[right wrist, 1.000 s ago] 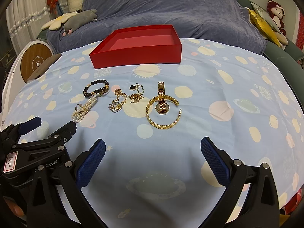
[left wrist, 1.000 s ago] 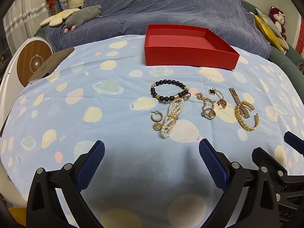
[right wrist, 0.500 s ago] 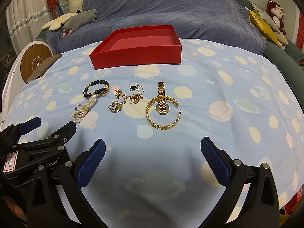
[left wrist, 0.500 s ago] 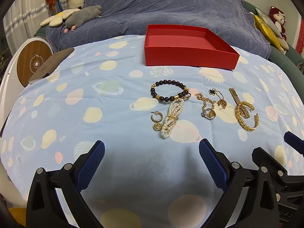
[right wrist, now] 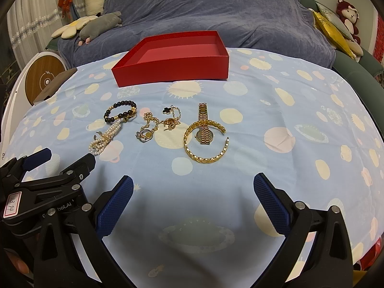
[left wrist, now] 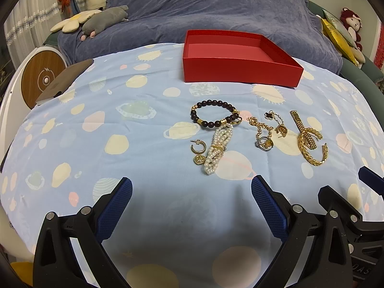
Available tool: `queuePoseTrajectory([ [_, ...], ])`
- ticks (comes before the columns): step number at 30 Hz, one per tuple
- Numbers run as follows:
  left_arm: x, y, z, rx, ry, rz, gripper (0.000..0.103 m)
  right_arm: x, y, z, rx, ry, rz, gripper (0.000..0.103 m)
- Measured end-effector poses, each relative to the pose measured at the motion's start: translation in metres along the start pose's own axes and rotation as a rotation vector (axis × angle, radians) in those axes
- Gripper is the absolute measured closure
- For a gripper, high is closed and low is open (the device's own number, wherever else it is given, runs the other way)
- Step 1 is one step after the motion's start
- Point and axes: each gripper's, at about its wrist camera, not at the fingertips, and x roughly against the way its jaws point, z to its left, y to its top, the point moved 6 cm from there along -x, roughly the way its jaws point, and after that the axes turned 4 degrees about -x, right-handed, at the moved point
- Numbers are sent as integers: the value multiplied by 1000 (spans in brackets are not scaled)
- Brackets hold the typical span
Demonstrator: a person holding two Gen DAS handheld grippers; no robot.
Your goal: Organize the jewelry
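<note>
Nothing sorted yet: red box (left wrist: 240,70) empty, all jewelry in front of it on the table (right wrist: 300,168).

Nearest the box front: dark bead bracelet (left wrist: 213,116), pearl strand (left wrist: 217,150), hoop earring (left wrist: 198,146), chain with ring (left wrist: 264,135), clover earring (right wrist: 171,112), gold watch (right wrist: 204,126), gold cuff bangle (right wrist: 206,144). Left gripper (left wrist: 192,204) and right gripper (right wrist: 193,196) both spread wide, holding nothing, well short of the jewelry. Every piece left to move.

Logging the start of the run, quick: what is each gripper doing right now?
Left gripper: open, holding nothing.
Right gripper: open, holding nothing.
</note>
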Motion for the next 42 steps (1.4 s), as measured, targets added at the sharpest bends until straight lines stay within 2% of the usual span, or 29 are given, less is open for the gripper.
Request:
queuePoseTrajectory([
  [15,0,0,0,0,-4,1,6,0,0,0,-1,3,2,5],
  [25,-5,5,14,67,-92,25,6,-13,9,-17,-44,-5,11,5],
  [32,-11,6,32,89,-70,17,6,-32,18,-24,-67,-4,21,6],
  [35,-14,6,35,94,-80,17,6,-41,21,-20,-49,2,27,8],
  [42,-24,4,29,71,-105,32,6,-65,23,-15,-28,-13,62,25],
])
